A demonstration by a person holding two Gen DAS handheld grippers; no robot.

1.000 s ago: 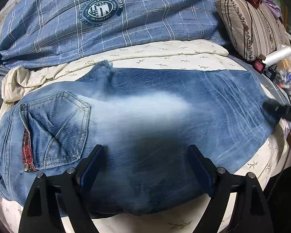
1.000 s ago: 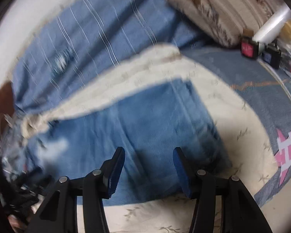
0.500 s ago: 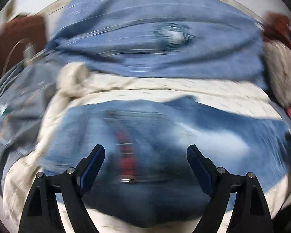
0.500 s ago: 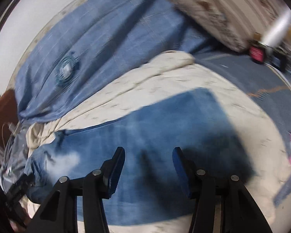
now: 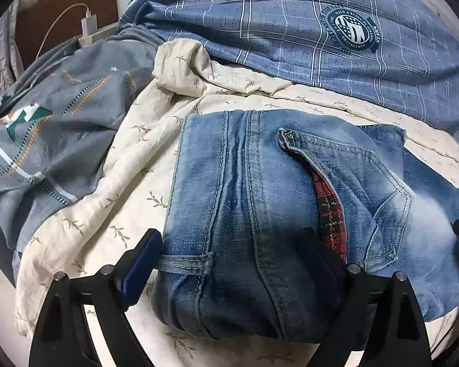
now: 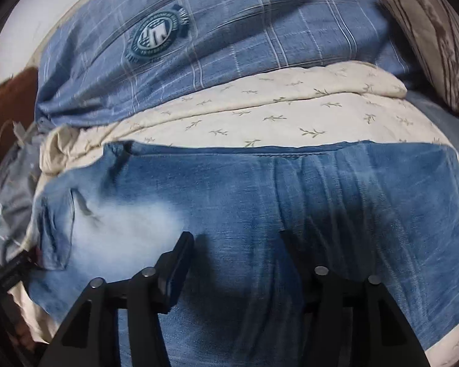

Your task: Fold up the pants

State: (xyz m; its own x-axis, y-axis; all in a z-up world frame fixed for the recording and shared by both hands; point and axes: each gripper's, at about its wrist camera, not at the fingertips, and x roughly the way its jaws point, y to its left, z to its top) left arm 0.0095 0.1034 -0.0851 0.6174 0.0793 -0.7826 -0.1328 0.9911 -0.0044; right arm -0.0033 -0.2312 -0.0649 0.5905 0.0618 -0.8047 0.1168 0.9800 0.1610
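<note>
- The jeans (image 5: 260, 214) lay on the cream sheet (image 5: 131, 183), already folded in half lengthwise.
- My left gripper (image 5: 232, 263) and right gripper (image 6: 238, 263) were both spread, holding nothing.
- I judged the crosswise folds remained.

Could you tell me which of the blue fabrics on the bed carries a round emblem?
The blue checked quilt behind the jeans has it; the grey-blue blanket carries stitched stripes instead.
</note>
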